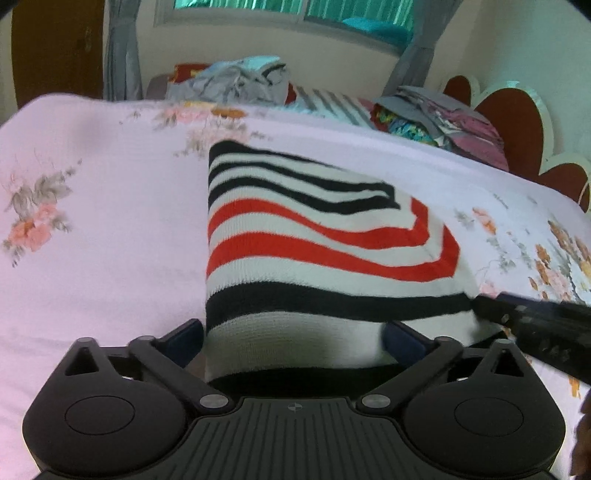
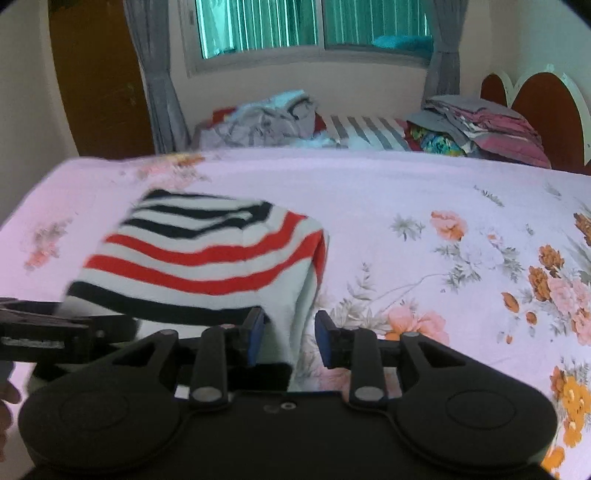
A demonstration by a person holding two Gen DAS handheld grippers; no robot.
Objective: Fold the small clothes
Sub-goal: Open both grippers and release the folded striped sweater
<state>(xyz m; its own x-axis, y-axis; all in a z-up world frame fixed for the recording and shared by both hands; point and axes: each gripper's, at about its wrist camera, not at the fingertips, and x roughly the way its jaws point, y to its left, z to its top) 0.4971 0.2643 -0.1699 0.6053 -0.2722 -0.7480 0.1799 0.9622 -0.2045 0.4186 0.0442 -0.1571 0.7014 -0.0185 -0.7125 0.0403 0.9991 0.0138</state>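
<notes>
- Bed sheet (image 1: 110, 206) – pink, floral, spread flat under everything.
- Heaps of clothes (image 2: 476, 129) well beyond the striped garment, along the far edge of the sheet, below the window (image 2: 314, 33).
- Striped garment (image 1: 314, 251) – knit, red, black and white bands, folded, lying on the sheet, near edge between both tools.
- Left gripper (image 1: 293, 338) at the garment's near edge, fingers spread wide to either side of the cloth, not pressing it.
- Right gripper (image 2: 290, 338) at the garment's right corner, fingers partly apart, a hanging fold between them, right pad clear of it.
</notes>
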